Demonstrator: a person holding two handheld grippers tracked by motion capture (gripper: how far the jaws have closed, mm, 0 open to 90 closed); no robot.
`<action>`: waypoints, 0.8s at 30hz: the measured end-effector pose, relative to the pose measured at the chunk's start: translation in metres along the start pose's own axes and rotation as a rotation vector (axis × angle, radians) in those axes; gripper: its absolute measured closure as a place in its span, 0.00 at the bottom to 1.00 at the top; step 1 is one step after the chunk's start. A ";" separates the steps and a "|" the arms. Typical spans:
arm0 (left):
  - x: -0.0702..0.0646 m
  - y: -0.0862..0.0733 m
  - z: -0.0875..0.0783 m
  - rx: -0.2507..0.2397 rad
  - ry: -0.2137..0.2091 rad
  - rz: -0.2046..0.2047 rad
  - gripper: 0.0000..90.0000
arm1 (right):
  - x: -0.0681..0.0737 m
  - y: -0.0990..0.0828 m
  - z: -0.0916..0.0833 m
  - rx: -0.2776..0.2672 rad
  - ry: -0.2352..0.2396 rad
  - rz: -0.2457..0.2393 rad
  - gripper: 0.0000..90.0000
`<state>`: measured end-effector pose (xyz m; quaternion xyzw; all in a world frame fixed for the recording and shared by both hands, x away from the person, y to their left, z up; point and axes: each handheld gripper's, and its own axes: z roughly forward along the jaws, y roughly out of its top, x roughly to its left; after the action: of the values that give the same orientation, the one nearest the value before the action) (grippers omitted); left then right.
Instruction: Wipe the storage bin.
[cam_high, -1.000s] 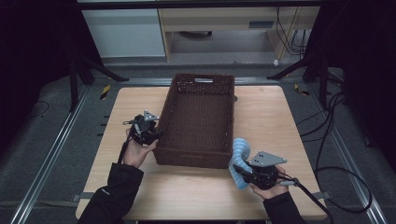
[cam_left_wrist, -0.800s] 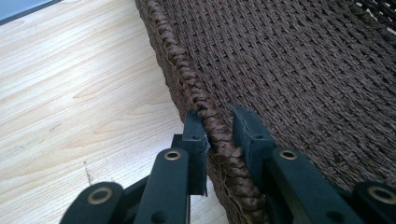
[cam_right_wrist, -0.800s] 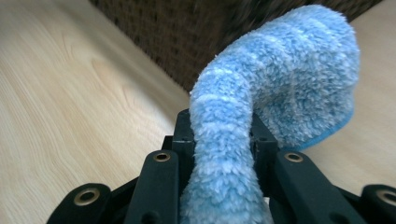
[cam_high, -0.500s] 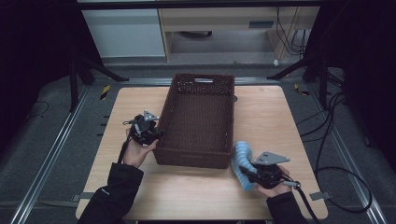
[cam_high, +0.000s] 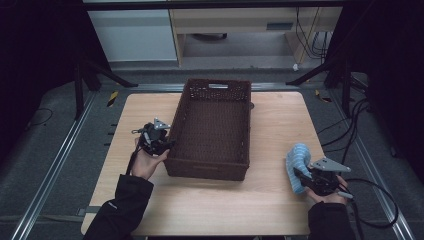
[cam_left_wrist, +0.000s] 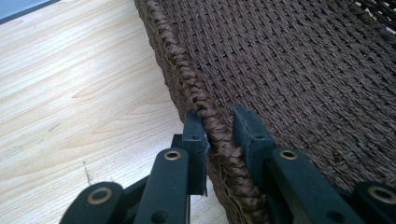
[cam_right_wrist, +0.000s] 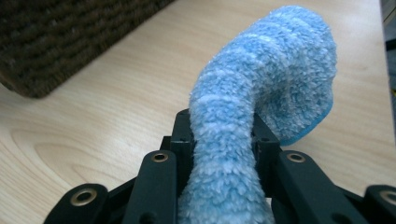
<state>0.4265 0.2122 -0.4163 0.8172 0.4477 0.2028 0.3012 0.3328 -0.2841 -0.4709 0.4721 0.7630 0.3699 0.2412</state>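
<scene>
**Fluffy blue sock held clear of the basket, drop not yet made**

A person works at a pale wooden counter (cam_high: 280, 125) with a tool in each hand. The left tool (cam_high: 167, 145) is clamped on the braided rim of a dark brown woven rectangular basket (cam_high: 212, 125), one jaw outside the left wall and one inside, steadying it near its near-left corner. The right tool (cam_high: 300, 176) grips a fluffy light-blue striped sock (cam_high: 298, 162) by its middle, jaws pressed into the pile, the toe end curling up and over. The sock sits above the counter's near right side, well apart from the basket's right wall. Judging by the bare woven floor, nothing has gone in. The pickup looks done; what seems left is carrying the sock leftward over the rim and letting it go inside.
</scene>
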 end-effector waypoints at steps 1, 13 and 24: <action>0.000 0.000 0.000 0.000 -0.001 -0.001 0.83 | 0.000 -0.002 0.003 0.017 0.004 0.000 0.77; 0.000 0.000 0.000 0.001 -0.001 0.000 0.83 | 0.002 -0.002 0.006 0.009 -0.012 0.002 0.60; 0.000 0.000 0.000 0.002 -0.006 0.002 0.84 | -0.001 0.013 -0.010 -0.107 -0.038 0.042 0.54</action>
<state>0.4265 0.2122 -0.4158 0.8186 0.4460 0.2002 0.3014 0.3331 -0.2844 -0.4551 0.4813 0.7273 0.4060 0.2730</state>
